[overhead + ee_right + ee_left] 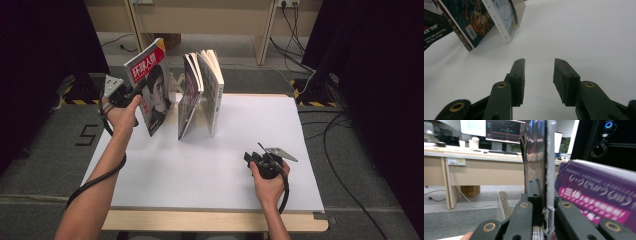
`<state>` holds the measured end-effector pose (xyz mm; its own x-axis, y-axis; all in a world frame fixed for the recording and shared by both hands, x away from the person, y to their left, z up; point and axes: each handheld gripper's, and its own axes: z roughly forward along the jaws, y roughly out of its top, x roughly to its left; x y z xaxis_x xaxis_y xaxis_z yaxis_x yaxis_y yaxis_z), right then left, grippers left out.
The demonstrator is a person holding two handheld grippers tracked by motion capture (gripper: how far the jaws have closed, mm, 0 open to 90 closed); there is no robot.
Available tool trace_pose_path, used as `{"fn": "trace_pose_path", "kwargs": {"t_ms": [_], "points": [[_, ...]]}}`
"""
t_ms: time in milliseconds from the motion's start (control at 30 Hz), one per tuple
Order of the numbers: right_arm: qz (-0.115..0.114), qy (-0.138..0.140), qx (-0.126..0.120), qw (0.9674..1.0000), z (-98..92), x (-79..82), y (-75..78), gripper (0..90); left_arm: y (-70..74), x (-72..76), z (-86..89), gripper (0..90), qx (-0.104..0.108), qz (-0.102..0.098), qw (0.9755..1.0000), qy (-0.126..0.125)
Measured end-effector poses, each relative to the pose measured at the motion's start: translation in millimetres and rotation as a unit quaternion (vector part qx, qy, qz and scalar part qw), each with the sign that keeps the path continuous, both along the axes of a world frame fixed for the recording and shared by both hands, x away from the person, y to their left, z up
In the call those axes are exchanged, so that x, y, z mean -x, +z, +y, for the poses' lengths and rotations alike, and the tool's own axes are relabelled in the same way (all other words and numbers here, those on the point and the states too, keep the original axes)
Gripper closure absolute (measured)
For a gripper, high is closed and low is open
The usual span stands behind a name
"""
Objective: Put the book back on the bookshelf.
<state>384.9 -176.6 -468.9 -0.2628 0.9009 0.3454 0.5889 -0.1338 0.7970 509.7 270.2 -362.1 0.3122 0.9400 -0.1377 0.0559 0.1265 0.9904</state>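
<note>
left gripper (134,95) clamped on magazine (150,85), lifted off white table (210,170); right gripper (539,80) released, empty.

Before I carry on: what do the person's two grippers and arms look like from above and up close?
Both forearms are bare, no sleeves or gloves. The left gripper and right gripper are black, each topped by a grey three-cornered plate and trailing a black cable. Up close, the right gripper's flat black pads sit on linkages with brass-coloured pivot rings.

Two books (200,92) lean together on the white table (210,165).
</note>
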Motion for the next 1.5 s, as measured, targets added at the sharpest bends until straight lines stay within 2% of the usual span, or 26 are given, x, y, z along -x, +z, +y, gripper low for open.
{"fn": "trace_pose_path", "kwargs": {"t_ms": [33,167,333,433,567,700,833,967,1233,1367,1400,1500], "points": [[0.001,0.0,0.001,1.0,-0.1,-0.1,-0.6,61.9,-8.4,0.0,1.0,86.1,0.0,0.007,1.0,0.004],[0.004,-0.002,-0.002,1.0,-0.1,-0.5,-0.4,61.9,-23.5,3.3,6.4,85.4,0.007,0.01,0.9998,0.014],[0.004,-0.002,-0.003,1.0,0.0,-0.6,-0.4,62.0,-28.6,9.4,7.7,81.7,-0.002,0.016,0.9998,0.011],[0.005,-0.002,-0.002,1.0,0.3,-0.2,-0.2,61.9,-24.6,9.9,10.0,80.1,0.014,0.023,0.9996,0.001],[0.001,0.001,0.002,1.0,0.3,0.0,-0.9,61.9,-13.3,6.8,15.5,74.6,0.058,0.036,0.9976,-0.009],[0.0,0.001,0.001,1.0,-0.4,-0.3,-0.9,61.9,-1.9,3.5,18.9,72.5,0.078,0.044,0.9959,-0.013],[0.001,0.0,0.003,1.0,-1.5,-0.4,-1.3,61.7,7.1,-0.9,19.6,69.6,0.08,0.058,0.995,-0.015],[0.006,0.001,0.001,1.0,-1.7,-0.8,-2.4,61.6,12.0,-8.7,20.0,67.0,0.089,0.087,0.9921,-0.011],[0.008,0.003,0.0,1.0,-2.0,-1.4,-2.9,61.3,9.0,-17.2,18.7,63.7,0.115,0.11,0.9871,-0.017],[0.009,0.004,0.001,0.9999,-1.2,-1.8,-3.7,61.2,9.8,-22.7,17.0,63.0,0.116,0.116,0.9862,-0.025],[0.016,0.002,-0.005,0.9999,0.0,-1.4,-3.5,61.2,10.4,-23.6,16.5,63.2,0.115,0.119,0.9858,-0.026],[0.015,0.003,-0.003,0.9999,-0.2,-2.1,-4.1,61.1,12.7,-26.4,13.8,66.2,0.105,0.125,0.9861,-0.029]]}}
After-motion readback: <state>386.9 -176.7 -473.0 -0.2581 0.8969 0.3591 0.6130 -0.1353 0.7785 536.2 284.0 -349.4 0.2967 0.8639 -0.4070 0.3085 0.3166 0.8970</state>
